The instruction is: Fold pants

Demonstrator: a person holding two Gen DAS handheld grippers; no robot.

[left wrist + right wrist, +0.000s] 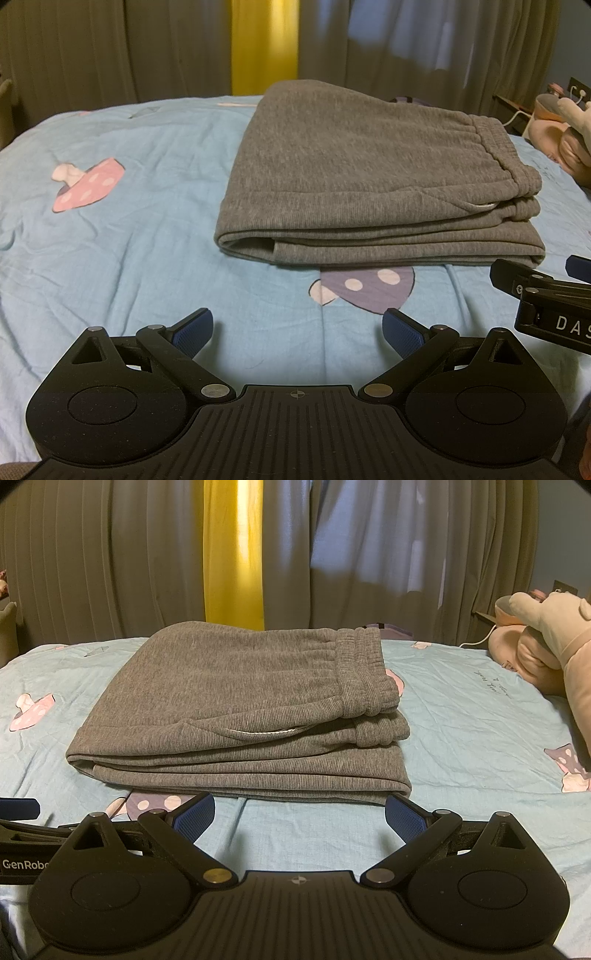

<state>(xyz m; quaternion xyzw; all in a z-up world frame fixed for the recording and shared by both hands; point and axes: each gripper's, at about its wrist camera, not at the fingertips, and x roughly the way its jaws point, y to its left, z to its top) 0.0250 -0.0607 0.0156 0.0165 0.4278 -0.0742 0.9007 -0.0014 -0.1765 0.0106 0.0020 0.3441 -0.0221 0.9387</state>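
Grey knit pants [354, 173] lie folded in a flat stack on the light blue bed sheet [129, 258], elastic waistband on the right, folded edges toward me. They also show in the right wrist view [236, 716]. My left gripper [298, 328] is open and empty, a short way in front of the stack and to its left. My right gripper [300, 814] is open and empty, its blue fingertips [402, 816] close to the stack's near edge. The right gripper also shows at the right edge of the left wrist view [546, 291].
The sheet has mushroom prints [88, 184]. A pink and beige plush toy [543, 653] lies at the right of the bed. Grey curtains with a yellow strip [232, 554] hang behind the bed. A wall socket with a white cable [576, 92] is at the far right.
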